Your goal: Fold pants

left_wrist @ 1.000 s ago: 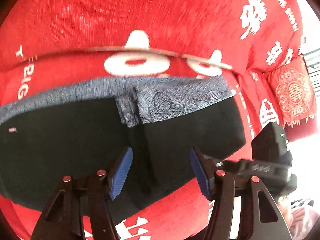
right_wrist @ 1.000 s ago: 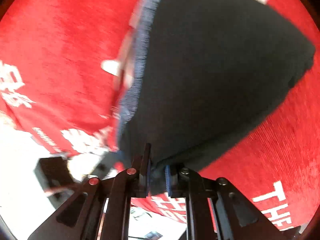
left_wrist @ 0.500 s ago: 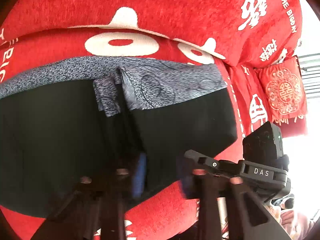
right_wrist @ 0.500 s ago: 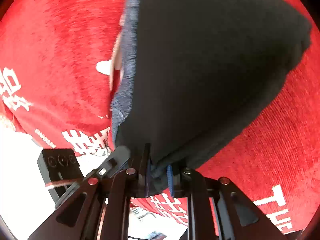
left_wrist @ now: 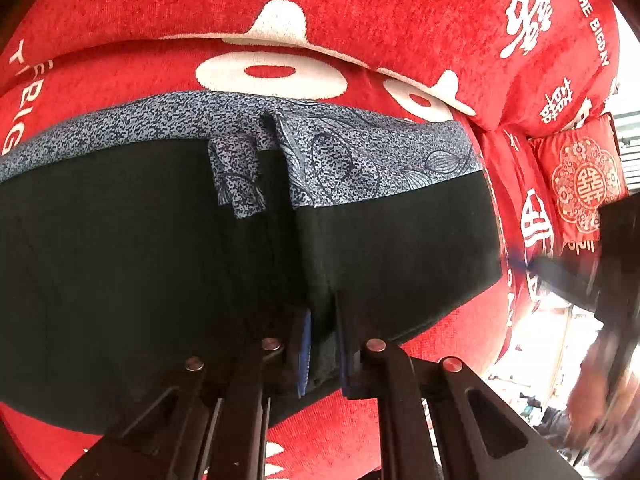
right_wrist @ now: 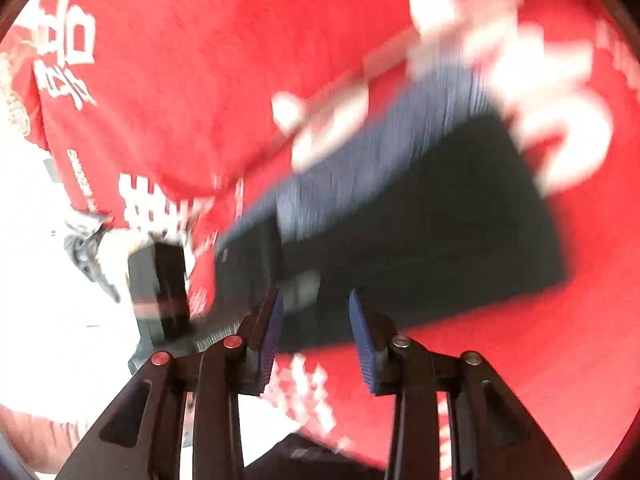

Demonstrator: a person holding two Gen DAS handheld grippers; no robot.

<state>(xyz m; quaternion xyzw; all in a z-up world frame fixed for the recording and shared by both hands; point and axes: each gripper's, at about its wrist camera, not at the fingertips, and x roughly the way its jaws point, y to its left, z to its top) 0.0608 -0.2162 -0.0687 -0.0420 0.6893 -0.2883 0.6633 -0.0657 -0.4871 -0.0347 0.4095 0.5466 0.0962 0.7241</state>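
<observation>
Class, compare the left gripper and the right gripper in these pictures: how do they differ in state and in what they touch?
The left gripper is shut, pinching the near edge of the black pants; the right gripper is open and holds nothing. The left view is sharp, while the right view is blurred. Both have blue pads and point at the pants on the red cover.

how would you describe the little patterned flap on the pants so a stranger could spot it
On the red cover lie black pants with a blue-grey patterned waistband. The flap hangs from that band near its middle, the only patterned piece overlapping the black.
</observation>
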